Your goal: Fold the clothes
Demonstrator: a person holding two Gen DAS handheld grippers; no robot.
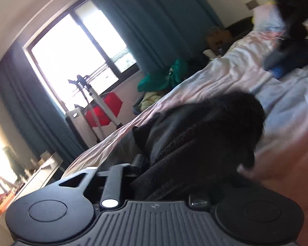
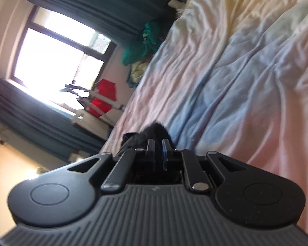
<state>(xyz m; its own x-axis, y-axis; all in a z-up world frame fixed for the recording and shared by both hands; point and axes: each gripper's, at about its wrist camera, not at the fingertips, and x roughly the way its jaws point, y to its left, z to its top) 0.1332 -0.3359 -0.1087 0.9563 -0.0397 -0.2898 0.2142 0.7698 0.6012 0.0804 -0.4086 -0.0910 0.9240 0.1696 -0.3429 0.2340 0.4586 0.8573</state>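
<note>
A black garment (image 1: pixel 205 135) lies bunched on the pastel bed cover (image 1: pixel 215 75), right in front of my left gripper (image 1: pixel 166 164). The cloth drapes over the jaws and hides the fingertips. The left linkage arm (image 1: pixel 113 184) stands spread outward, so the jaws are apart. In the right wrist view, my right gripper (image 2: pixel 158 143) has its fingers close together, pinching a tuft of the same black garment (image 2: pixel 149 133) low over the bed cover (image 2: pixel 236 82). Both views are tilted.
More dark clothes (image 1: pixel 293 49) sit further up the bed. A green clothes pile (image 1: pixel 166 75) and a yellowish one lie on the floor beside the bed. A window (image 1: pixel 71 57), teal curtains, a red item on a stand (image 1: pixel 104 110) and a cluttered desk (image 1: pixel 30 174) are at the left.
</note>
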